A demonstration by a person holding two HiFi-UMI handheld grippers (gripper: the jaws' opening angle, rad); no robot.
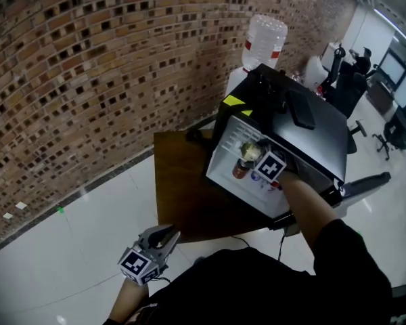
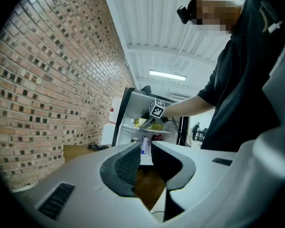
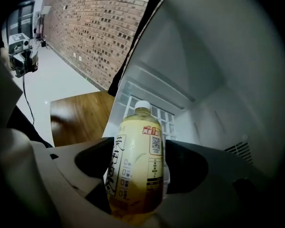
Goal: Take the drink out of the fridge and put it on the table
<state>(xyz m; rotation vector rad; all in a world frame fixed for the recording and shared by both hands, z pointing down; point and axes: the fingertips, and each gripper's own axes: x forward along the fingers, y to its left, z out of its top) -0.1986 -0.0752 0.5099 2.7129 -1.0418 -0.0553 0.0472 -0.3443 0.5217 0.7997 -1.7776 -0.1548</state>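
Left tongs (image 1: 164, 237) hang low at the near left, just off the wooden counter (image 1: 179, 195), tips barely apart and holding nothing. Farther right, the right tongs (image 3: 135, 152) reach into the open black fridge (image 1: 311, 131) that stands on the counter. They are spread wide on either side of the yellow drink bottle (image 3: 133, 175), which stands upright on a shelf inside the fridge.

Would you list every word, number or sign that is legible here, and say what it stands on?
"1": red badge on the drink bottle's label.
Vertical characters, small print and QR code on that label: too blurred to read.
Red band on the water jug: too small to read.
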